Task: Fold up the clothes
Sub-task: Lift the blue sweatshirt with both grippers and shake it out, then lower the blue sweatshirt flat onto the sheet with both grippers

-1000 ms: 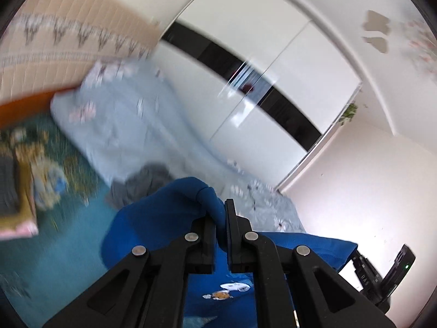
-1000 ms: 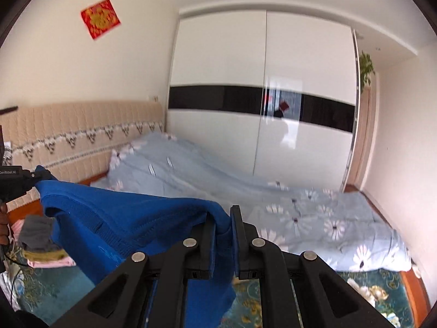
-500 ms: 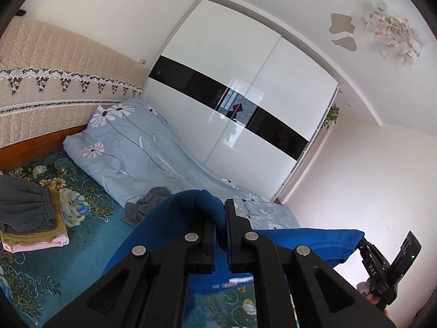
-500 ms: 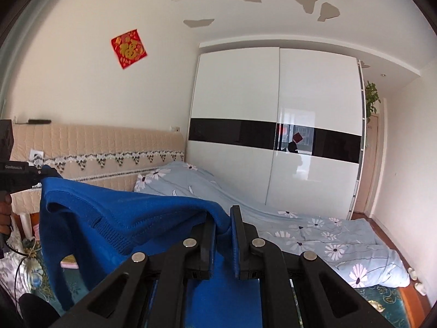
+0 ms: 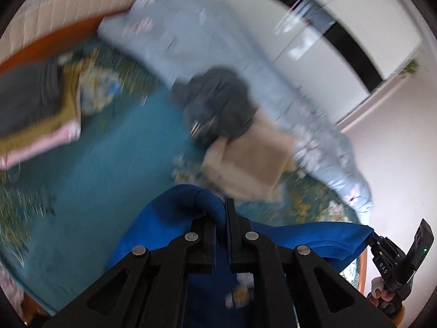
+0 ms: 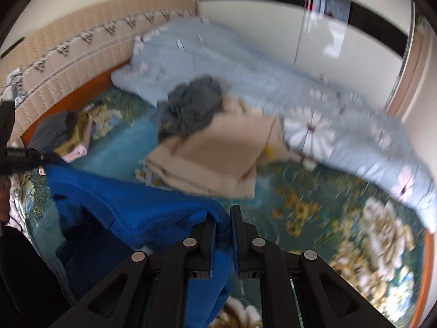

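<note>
Left gripper (image 5: 221,218) clamped on a fold of the blue sweater (image 5: 300,240), fabric bunched between the two fingers. Right gripper (image 6: 224,224) likewise pinched shut on another edge of the same sweater (image 6: 123,205). The garment hangs stretched between the two grippers, above the teal floral bedspread (image 6: 327,213).

In the left wrist view the right gripper (image 5: 387,257) shows at far right, holding the sweater's corner, with a hand (image 5: 379,292) under it. In the right wrist view the left gripper (image 6: 24,158) is at far left, at the sweater's other end.

Ahead of both grippers: a beige folded garment (image 6: 218,153) on the bedspread, a dark grey crumpled garment (image 6: 191,109) lying partly on top of it. Beyond those, a light blue flowered quilt (image 6: 273,82) running across the bed. Ahead-left of the right gripper, a small stack of folded clothes (image 6: 65,134), grey on top, yellow and pink beneath. Padded beige headboard (image 6: 82,41) further left. Both views motion-blurred.
</note>
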`<state>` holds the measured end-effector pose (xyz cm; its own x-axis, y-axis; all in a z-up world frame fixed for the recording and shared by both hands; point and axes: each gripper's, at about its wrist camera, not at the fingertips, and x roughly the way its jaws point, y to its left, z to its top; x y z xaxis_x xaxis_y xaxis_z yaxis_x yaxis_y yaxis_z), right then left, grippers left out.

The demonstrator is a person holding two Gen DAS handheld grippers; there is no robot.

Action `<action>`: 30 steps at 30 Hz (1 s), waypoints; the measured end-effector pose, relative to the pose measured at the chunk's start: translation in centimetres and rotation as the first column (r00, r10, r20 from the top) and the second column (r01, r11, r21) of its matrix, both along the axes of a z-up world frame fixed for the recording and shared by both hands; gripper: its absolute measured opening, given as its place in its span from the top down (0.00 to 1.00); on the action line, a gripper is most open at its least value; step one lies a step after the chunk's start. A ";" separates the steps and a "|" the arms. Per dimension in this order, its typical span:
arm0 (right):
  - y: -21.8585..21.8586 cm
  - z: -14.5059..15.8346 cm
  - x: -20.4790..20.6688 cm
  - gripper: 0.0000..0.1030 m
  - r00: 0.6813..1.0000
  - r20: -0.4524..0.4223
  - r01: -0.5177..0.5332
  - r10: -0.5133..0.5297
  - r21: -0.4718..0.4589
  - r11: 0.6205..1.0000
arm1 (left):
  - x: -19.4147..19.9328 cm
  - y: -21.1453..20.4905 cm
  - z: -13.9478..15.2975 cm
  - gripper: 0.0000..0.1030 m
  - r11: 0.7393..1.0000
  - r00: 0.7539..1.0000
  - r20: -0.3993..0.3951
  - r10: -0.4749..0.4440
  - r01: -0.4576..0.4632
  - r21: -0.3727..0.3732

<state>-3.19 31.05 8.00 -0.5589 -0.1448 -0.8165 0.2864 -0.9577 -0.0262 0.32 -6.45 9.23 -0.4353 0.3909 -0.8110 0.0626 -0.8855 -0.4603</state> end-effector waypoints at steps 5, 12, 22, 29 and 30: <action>3.0 -4.8 -3.5 0.90 0.991 0.104 0.084 -0.078 -0.050 0.995 | -2.0 1.2 -3.8 0.95 1.000 0.997 0.082 0.004 -0.005 0.012; 4.1 -7.6 -8.8 0.90 0.973 0.171 0.177 -0.156 -0.114 0.978 | -6.5 2.7 -6.2 0.95 1.000 0.995 0.098 0.000 0.002 -0.026; 4.6 -14.3 -13.4 0.90 0.916 0.300 0.316 -0.267 -0.125 0.941 | -10.6 2.8 -11.6 0.95 0.997 0.981 0.179 0.070 -0.073 0.006; 4.8 -17.9 -15.1 0.90 0.866 0.374 0.387 -0.331 -0.084 0.918 | -12.8 3.9 -13.9 0.88 0.998 0.975 0.214 0.053 -0.056 0.009; 4.8 -18.3 -15.1 0.90 0.861 0.380 0.392 -0.338 -0.071 0.917 | -12.7 3.8 -14.1 0.83 0.998 0.975 0.217 0.046 -0.052 0.023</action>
